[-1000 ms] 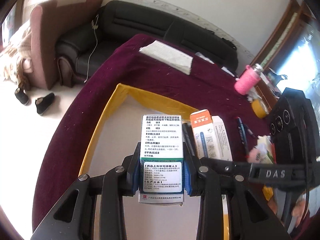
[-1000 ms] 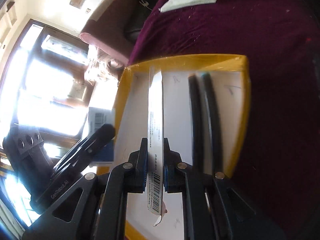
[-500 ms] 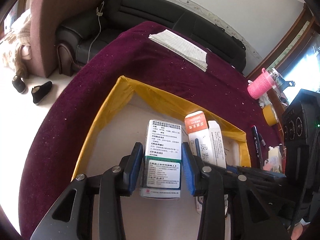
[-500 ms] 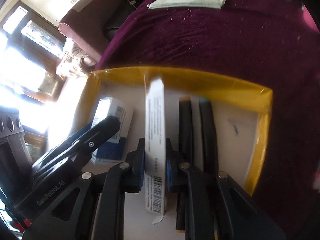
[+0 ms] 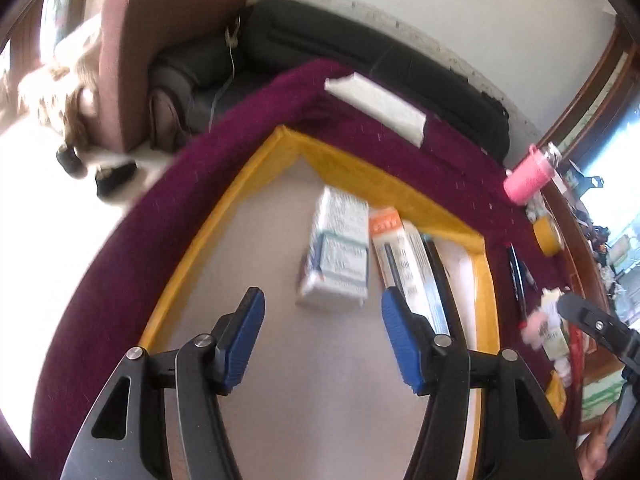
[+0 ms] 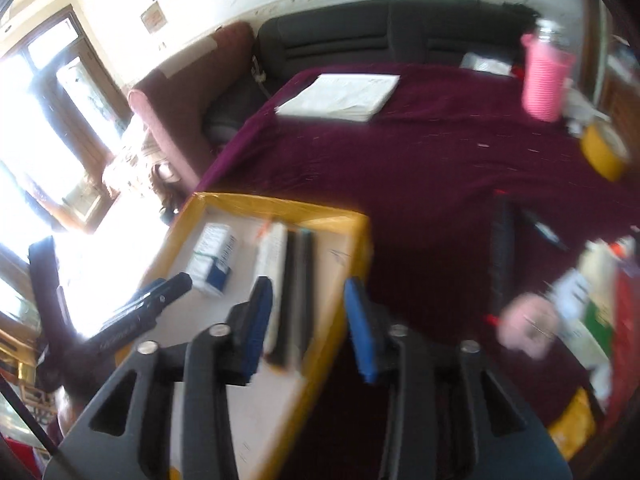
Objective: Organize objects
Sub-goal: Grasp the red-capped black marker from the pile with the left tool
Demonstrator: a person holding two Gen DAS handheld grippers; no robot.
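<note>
While opening, left gripper [image 5: 322, 316] wide and empty above yellow tray [image 5: 192, 268]; white medicine box [image 5: 338, 248] flat inside, just beside orange-topped box [image 5: 400, 256]. From right wrist: right gripper [image 6: 306, 312] opening too, empty, over tray edge; black pens [image 6: 298, 292] beside long box.

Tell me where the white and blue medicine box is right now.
The medicine box lies inside the yellow-rimmed tray, left of the orange-topped carton in the left wrist view.
</note>
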